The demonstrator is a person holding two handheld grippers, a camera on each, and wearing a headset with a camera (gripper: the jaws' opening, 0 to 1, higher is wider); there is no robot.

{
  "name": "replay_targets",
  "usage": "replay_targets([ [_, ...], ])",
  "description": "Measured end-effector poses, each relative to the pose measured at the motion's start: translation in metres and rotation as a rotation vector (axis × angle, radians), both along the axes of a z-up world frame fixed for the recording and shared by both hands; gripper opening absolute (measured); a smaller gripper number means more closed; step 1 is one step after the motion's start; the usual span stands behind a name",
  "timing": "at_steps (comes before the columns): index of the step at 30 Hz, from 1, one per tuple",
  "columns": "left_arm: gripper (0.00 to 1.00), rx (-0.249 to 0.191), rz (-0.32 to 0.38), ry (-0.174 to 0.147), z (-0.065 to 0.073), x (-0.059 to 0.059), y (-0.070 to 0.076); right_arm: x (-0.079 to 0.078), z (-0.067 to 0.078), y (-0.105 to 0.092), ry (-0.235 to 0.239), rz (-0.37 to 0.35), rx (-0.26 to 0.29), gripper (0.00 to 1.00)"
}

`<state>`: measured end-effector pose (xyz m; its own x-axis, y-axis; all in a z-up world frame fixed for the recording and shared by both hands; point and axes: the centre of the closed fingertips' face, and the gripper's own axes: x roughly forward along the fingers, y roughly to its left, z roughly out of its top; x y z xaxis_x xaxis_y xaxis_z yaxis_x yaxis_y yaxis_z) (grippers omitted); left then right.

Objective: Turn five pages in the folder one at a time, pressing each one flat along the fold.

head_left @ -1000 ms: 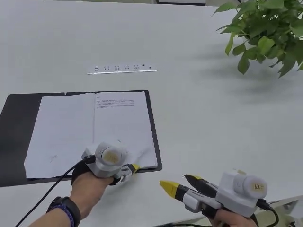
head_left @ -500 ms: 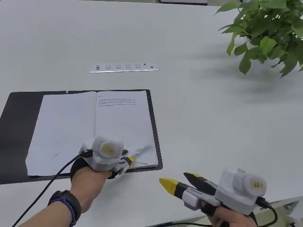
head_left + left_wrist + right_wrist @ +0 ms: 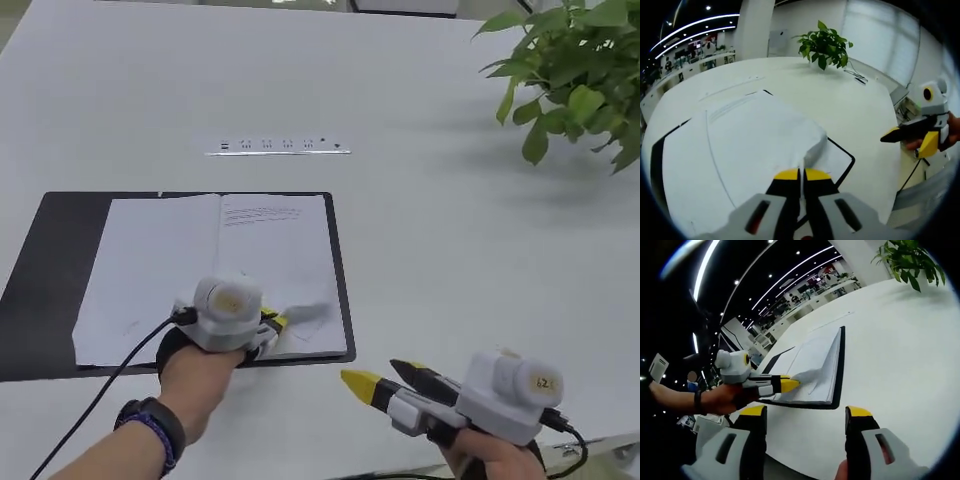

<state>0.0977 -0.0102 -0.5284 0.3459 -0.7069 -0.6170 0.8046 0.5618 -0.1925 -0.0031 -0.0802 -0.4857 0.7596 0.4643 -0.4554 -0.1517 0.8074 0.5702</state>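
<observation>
A black folder [image 3: 40,270] lies open on the white table, white pages spread across it. My left gripper [image 3: 272,322] is shut on the lower right corner of the right-hand page [image 3: 285,265], and that corner curls up off the stack [image 3: 807,145]. In the left gripper view the yellow fingertips [image 3: 787,174] pinch the sheet's edge. My right gripper [image 3: 385,378] hovers open to the right of the folder, near the table's front edge, with nothing between its fingers [image 3: 857,412]. In the right gripper view, the left gripper [image 3: 787,384] holds the lifted page corner above the folder [image 3: 840,365].
A white socket strip [image 3: 277,146] is set into the table beyond the folder. A green potted plant [image 3: 575,70] stands at the far right. A black cable [image 3: 105,390] trails from the left gripper. Bare white table surrounds the folder on the right.
My left gripper has closed on the page's lower right corner and raised it slightly; the corner now curls up. The right gripper has stayed about where it was. The head camera shifted a little.
</observation>
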Motion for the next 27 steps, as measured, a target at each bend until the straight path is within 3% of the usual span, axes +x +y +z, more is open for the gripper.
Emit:
replay_targets([
  [7, 0.00, -0.021, 0.002, -0.011, 0.010, 0.001, 0.002, 0.042, 0.005, 0.005, -0.034, 0.014, 0.022, 0.59],
  [15, 0.00, -0.036, 0.009, -0.017, 0.016, 0.001, 0.005, 0.086, 0.002, 0.017, -0.043, 0.064, 0.067, 0.56],
  [23, 0.00, -0.046, 0.010, -0.032, 0.024, 0.001, 0.009, 0.109, 0.001, 0.025, -0.040, 0.047, 0.136, 0.53],
  [27, 0.00, -0.048, 0.009, -0.044, 0.027, 0.001, 0.010, 0.118, 0.005, 0.030, -0.048, 0.036, 0.196, 0.45],
])
